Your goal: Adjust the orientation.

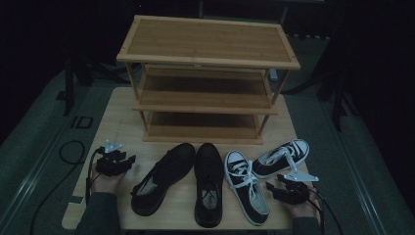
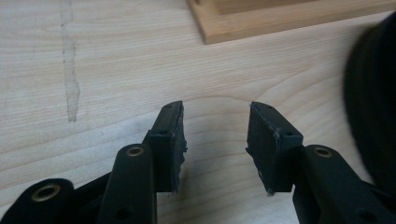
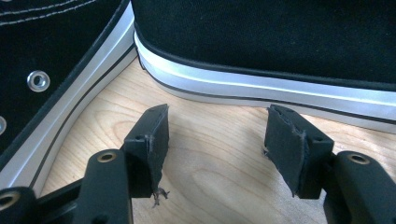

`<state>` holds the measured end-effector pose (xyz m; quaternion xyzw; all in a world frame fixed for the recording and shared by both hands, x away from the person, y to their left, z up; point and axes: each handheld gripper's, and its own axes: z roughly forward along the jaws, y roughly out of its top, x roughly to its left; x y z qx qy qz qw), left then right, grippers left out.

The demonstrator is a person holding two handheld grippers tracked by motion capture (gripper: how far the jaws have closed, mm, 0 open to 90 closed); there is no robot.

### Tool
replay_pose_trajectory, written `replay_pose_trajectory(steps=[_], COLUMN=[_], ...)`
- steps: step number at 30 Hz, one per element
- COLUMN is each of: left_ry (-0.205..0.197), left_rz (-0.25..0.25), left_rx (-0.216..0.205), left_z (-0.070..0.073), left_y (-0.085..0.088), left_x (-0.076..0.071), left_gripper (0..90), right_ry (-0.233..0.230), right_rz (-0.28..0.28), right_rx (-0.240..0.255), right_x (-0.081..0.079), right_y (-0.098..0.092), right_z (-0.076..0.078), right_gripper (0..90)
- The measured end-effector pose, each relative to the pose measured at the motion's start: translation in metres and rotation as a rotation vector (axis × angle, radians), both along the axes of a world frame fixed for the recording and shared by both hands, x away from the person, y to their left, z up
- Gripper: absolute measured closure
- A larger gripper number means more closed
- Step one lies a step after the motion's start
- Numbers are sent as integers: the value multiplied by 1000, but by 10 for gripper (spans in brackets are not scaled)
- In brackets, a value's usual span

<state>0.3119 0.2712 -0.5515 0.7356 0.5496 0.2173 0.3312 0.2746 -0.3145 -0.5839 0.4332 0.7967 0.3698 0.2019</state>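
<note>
A light wooden bench (image 1: 107,122) carries a three-tier bamboo shoe rack (image 1: 208,73) at its far edge and four shoes in a row along the near half. The left claw (image 1: 128,160) sits near the bench's left edge, held in a hand (image 1: 105,182) that enters from the near edge; its jaws stand apart with nothing between them, pointing towards the black leather shoe (image 1: 164,177) just beside it. A second black leather shoe (image 1: 209,182) lies alongside, toe towards the rack. The right claw (image 1: 272,187) rests at the near right corner, jaws likewise apart and empty, in the gap between the two black-and-white canvas sneakers: one sneaker (image 1: 246,186) to its left, reaching the near edge, and the other sneaker (image 1: 281,157) beyond it, angled towards the right edge. The left gripper view shows bare wood grain between the pads (image 2: 170,140), a corner of the rack's base (image 2: 280,21) ahead, and the dark rounded bulk of the leather shoe (image 2: 373,102) at the side, clear of the jaws. The right gripper view shows both sneakers close ahead, the white rubber sole band of one (image 3: 261,88) crossing in front and the eyeleted side of the other (image 3: 51,70) flanking it; neither touches the pads (image 3: 156,135). Cables trail off the near edge.
</note>
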Motion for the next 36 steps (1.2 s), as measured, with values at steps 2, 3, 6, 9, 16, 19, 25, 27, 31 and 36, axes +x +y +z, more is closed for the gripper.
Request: replay_pose_trajectory(steps=[2,3,6,9,16,19,25,27,31,36], left_ry=[3,3,15,29,35,30,38,40,43,46], left_rz=[-17,-30,-60,-100,-169,-198,-259,-274,-303,-341], left_rx=[-15,-31,-56,-38,-60,-65,-53,-38,-23,4], left_z=[4,6,12,17,39,50,65,69,76,85], left_y=[-2,-2,-5,-7,-6,-5,-8,-11,-17,-28], left_x=[-2,-2,-3,-5,-14,-18,-22,-23,-24,-26], left_gripper=[583,591,604,601,619,636,632,629,618,611], right_ry=[0,0,0,2,3,4,3,3,3,4], right_rz=[0,0,0,-3,-3,3,5,6,6,9], right_rx=[0,0,0,-2,-3,-4,-4,-5,-5,-6], right_x=[0,0,0,1,1,1,1,1,1,1], right_y=[0,0,0,0,0,1,1,1,1,1], right_z=[0,0,0,0,0,0,0,0,0,0], right_gripper=[395,395,391,373,367,351,341,340,336,329])
